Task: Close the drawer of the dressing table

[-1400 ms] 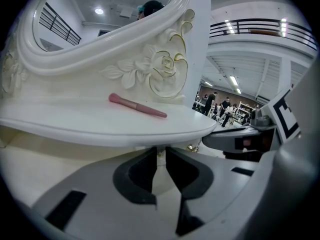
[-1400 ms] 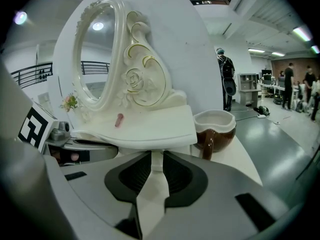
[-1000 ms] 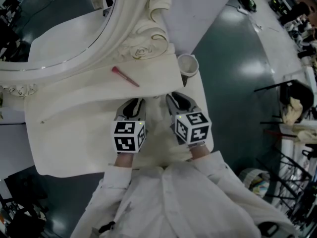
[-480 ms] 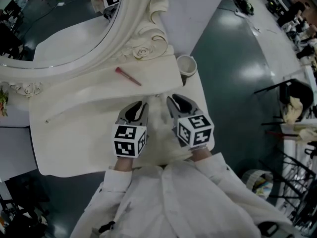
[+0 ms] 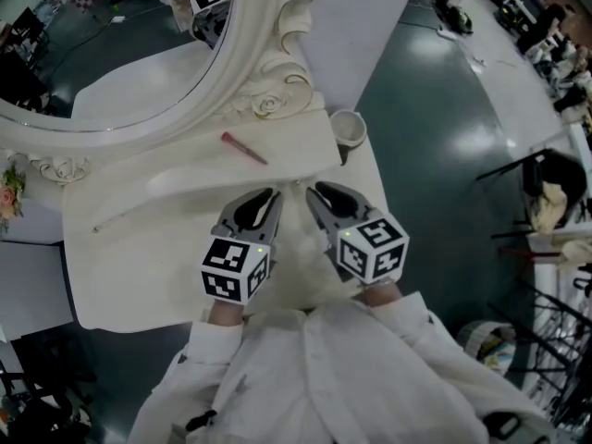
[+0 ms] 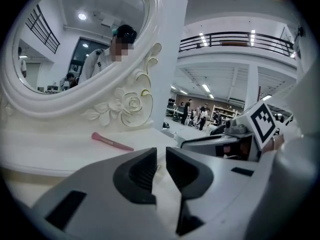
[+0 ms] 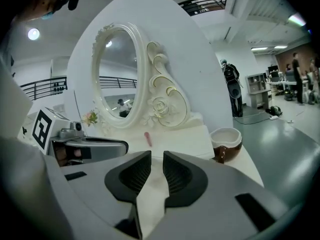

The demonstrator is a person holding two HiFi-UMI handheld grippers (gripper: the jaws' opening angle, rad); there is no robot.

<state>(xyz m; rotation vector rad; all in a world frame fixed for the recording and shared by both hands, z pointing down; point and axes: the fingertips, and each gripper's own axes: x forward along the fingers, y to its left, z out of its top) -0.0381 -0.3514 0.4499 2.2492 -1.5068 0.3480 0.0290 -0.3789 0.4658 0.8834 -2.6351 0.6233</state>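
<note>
Cream dressing table (image 5: pixel 139 266) was noted at centre frame. Left gripper (image 5: pixel 265 200) and right gripper (image 5: pixel 317 195), jaws nearly together on nothing, had been swung tip-inward; drawer hidden beneath them, closure judged near complete.

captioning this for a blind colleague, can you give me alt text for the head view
Seen from above, the left gripper and right gripper are held side by side over the front of a cream dressing table, both claws nearly closed and empty. Behind them lie a pink brush, a small cup and an ornate oval mirror.
</note>
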